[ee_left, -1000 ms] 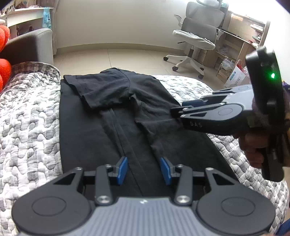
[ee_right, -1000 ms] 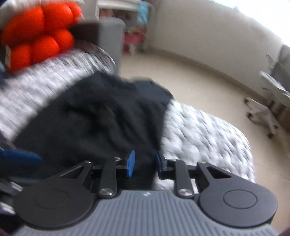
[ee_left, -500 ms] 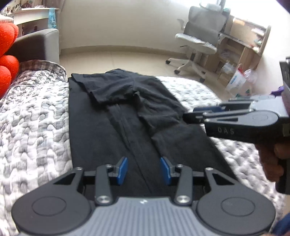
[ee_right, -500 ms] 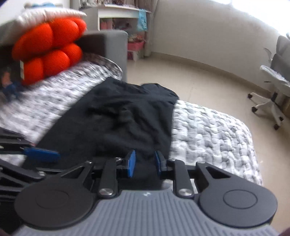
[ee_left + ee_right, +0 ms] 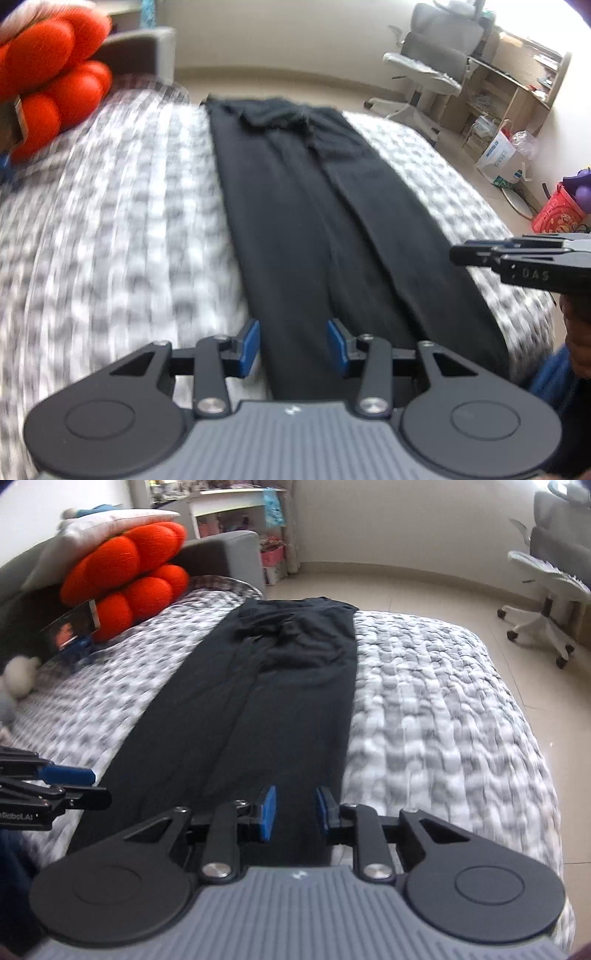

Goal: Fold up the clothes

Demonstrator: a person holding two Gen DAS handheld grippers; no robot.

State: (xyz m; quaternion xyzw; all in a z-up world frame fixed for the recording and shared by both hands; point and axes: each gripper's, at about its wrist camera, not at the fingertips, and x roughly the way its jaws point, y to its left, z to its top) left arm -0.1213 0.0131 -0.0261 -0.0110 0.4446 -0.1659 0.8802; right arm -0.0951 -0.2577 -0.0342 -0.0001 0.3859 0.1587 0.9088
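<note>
Left wrist view: black garment lies as a long narrow strip down the grey-white quilted bedspread, running from 12 o'clock to 6 o'clock, both long sides already lying turned inward toward a centre seam, sleeves bunched flat at the far 12 o'clock end. Left gripper sits over the near hem, blue pads apart with cloth showing between them, jaws open and holding nothing. Right gripper in right wrist view, also over the near hem toward the strip's right edge, jaws open, narrower gap, nothing pinched. Right gripper's fingers also poke in at 3 o'clock of the left view. Orange cushion at 10 o'clock, office chair on the floor at 2 o'clock, both well clear. Handling judgement: thin jersey-type fabric, light, very soft, no stiffness, will droop and slide on itself; layered folds can slip apart if lifted by one layer only. Not fragile. Best hold looks like the two near hem corners at 5 and 7 o'clock, pinching all layers together, both grippers level so the strip doesn't skew. Quilt is textured, some drag likely. Left view is motion-blurred, so edge detail is unclear.
</note>
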